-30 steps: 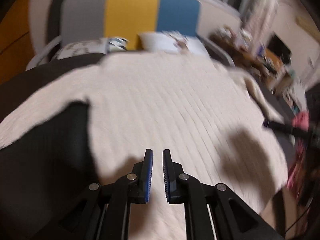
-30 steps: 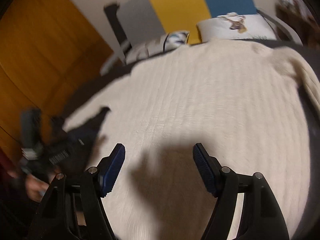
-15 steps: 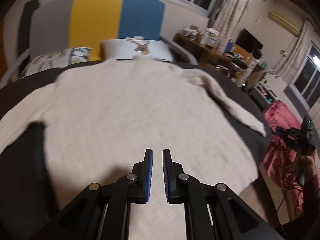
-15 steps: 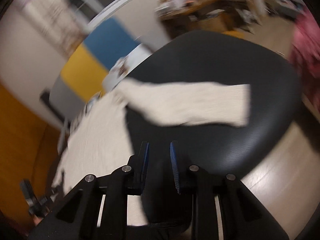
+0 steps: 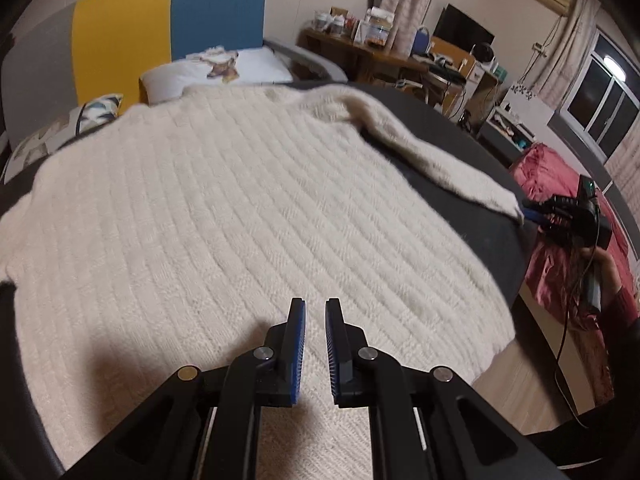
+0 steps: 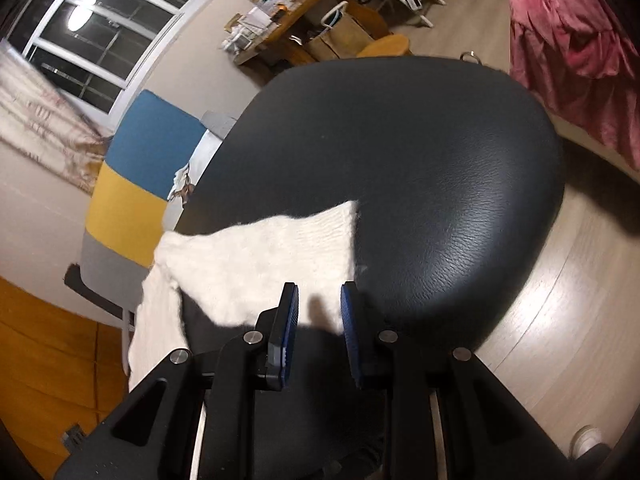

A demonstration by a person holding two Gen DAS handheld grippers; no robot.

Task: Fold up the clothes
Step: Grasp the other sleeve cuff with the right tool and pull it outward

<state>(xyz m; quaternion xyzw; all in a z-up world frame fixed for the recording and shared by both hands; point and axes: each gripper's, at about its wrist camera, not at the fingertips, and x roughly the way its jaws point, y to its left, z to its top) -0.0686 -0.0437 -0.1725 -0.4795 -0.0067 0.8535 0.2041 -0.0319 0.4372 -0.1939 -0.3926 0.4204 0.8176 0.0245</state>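
A: Sweater [image 5: 240, 208], cream ribbed knit. Where?

B: Spread flat across the round black surface [image 6: 420, 152], collar end toward the white pillow [image 5: 240, 66] and the grey, yellow and blue headboard [image 5: 168, 20]. One sleeve [image 6: 260, 256] laid out at a slant over bare black, cuff near the rim.

A: Left hand-held gripper [image 5: 315, 308]?

B: Poised over the lower body of the sweater, tilted downward. Pads drawn almost together, only a narrow slit between them, nothing clasped.

A: Right hand-held gripper [image 6: 318, 294]?

B: At the sleeve's cuff corner. Fingers set narrowly apart, white knit visible in the gap. Pressing on the fabric or merely above it: cannot tell.

A: Surroundings?

B: Red cloth [image 6: 572, 40] beyond the rim of the surface, on the right gripper's side. Pale wood floor [image 6: 560, 320] below.
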